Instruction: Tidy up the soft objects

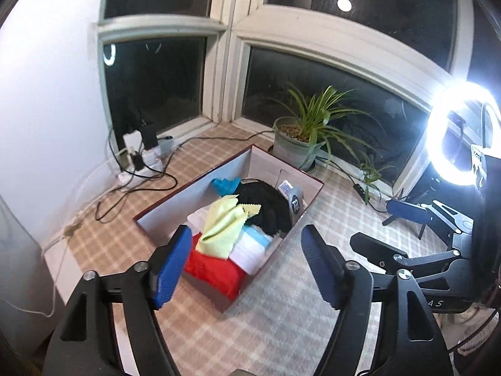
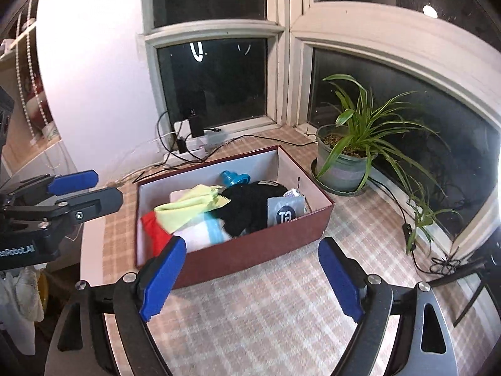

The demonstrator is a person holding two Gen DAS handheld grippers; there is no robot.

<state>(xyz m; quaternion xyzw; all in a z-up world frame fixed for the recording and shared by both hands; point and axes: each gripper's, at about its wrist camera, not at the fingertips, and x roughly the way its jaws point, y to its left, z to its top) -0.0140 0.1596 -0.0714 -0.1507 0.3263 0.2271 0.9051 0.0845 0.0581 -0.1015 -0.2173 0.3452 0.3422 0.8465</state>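
left tool [image 1: 247, 263]: blue-padded jaws spread wide, nothing between them, hanging above the near end of the box.
right tool [image 2: 250, 277]: blue-padded jaws also wide apart and empty, over the checked cloth just in front of the box.
box: dark red cardboard box with pale inside [image 2: 250, 250], lid off, sitting on the checked-cloth surface [image 2: 266, 313].
soft items: all inside the box. red fuzzy cloth [image 1: 216, 271] at the near end, pale yellow pinked-edge cloth [image 1: 222, 222] on top, white-and-blue folded cloth [image 1: 250, 247] beside it, black knit piece [image 1: 269, 203] mid-box, teal item [image 1: 224, 185] at the far end.
other contents: grey packet [image 2: 285, 213] leaning on the box's wall.
background: potted green plant [image 2: 350, 153] by the window, lit ring light [image 1: 457, 131] at the right.
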